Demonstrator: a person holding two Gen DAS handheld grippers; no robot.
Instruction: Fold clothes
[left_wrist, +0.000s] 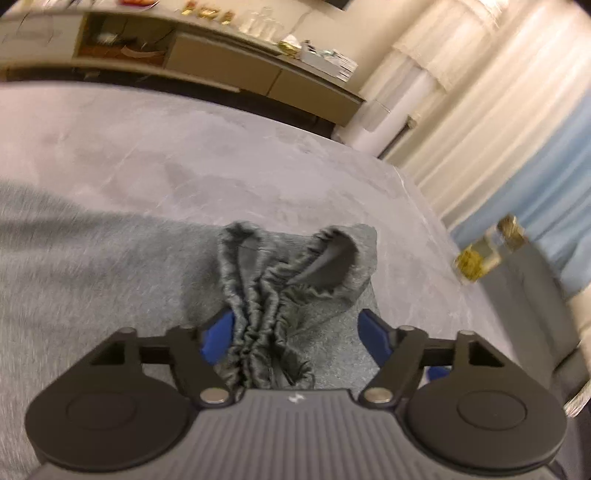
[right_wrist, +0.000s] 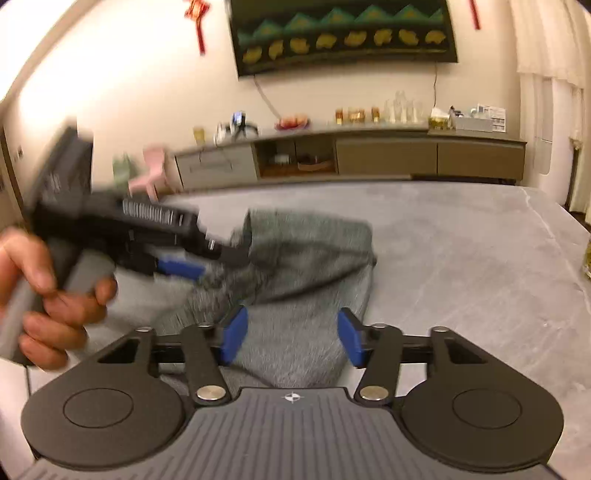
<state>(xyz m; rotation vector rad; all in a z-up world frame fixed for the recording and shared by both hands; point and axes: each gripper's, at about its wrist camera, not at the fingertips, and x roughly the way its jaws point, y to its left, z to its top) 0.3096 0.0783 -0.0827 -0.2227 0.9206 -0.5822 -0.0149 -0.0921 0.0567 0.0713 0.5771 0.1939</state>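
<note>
Grey garment (left_wrist: 110, 266) spread on a pale grey bed cover (left_wrist: 229, 155), its gathered elastic waistband (left_wrist: 258, 306) bunched up and running straight out from between the jaws of the left gripper (left_wrist: 295, 332). Jaws spread wide, blue pads (left_wrist: 218, 339) apart; waistband lying nearer the left pad, seemingly against it, well short of the right one, nothing pinched.

Seen from the right wrist: right gripper (right_wrist: 291, 336) also standing wide, blue pads either side of a strip of the same grey cloth (right_wrist: 295, 343), which lies between and beneath them without being clamped. Ahead and to the left of those jaws, the left gripper (right_wrist: 207, 258) blurred, held in a hand (right_wrist: 48, 295) and reaching to the folded-over edge of the garment. Beyond the bed, a long low sideboard (right_wrist: 406, 155) against the wall.
</note>
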